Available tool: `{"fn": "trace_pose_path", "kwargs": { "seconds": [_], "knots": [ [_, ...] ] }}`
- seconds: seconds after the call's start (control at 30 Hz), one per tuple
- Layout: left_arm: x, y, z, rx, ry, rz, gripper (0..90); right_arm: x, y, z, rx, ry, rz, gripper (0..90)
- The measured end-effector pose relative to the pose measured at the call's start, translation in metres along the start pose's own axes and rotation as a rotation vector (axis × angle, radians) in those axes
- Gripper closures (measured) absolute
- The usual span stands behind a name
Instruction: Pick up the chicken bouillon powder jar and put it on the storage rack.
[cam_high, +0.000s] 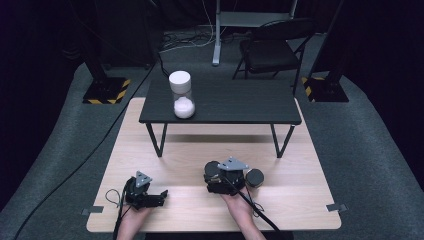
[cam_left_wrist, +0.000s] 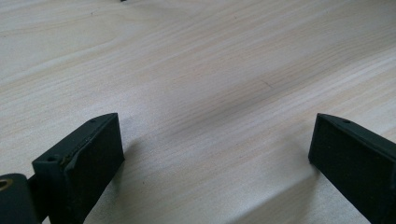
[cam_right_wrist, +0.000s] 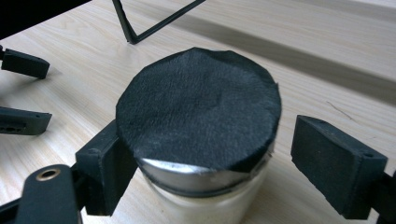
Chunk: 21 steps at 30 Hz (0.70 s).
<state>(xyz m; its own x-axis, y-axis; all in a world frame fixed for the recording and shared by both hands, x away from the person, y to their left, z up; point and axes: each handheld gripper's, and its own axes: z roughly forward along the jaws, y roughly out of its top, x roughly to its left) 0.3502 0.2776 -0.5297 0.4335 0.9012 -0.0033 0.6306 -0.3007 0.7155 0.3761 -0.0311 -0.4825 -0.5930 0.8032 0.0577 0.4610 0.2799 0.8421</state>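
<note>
A small jar (cam_right_wrist: 201, 116) with a black-covered lid and pale contents stands on the light wooden table, between the jaws of my right gripper (cam_right_wrist: 212, 140). The left jaw lies against the lid's edge, and the right jaw stands clear of it with a gap, so the gripper is open. In the high view this jar (cam_high: 212, 169) sits at the left of my right gripper (cam_high: 216, 177). A second dark-lidded jar (cam_high: 254, 177) stands just to the gripper's right. My left gripper (cam_left_wrist: 215, 154) rests open over bare wood, with nothing between its pads, at the front left (cam_high: 161, 196).
A low black table (cam_high: 240, 105) stands across the back of the wooden tabletop (cam_high: 300, 200). On it is a clear jar (cam_high: 181, 95) with a white lid and white powder. A black chair (cam_high: 272, 47) and floor cables lie beyond.
</note>
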Motion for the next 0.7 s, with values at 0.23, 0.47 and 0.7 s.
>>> {"fn": "trace_pose_path", "kwargs": {
  "seconds": [0.23, 0.47, 0.7],
  "knots": [
    [0.0, 0.0, 0.0, 0.0, 0.0, 0.0, 2.8, 0.0, -0.002, 0.007, 0.001, 0.015, 0.014, 16.5],
    [0.0, 0.0, 0.0, 0.0, 0.0, 0.0, 2.8, 0.001, -0.004, 0.015, 0.004, 0.026, 0.029, 18.3],
    [0.0, 0.0, 0.0, 0.0, -0.001, 0.001, 2.8, 0.003, -0.005, 0.019, 0.012, 0.035, 0.04, 23.2]
  ]
}}
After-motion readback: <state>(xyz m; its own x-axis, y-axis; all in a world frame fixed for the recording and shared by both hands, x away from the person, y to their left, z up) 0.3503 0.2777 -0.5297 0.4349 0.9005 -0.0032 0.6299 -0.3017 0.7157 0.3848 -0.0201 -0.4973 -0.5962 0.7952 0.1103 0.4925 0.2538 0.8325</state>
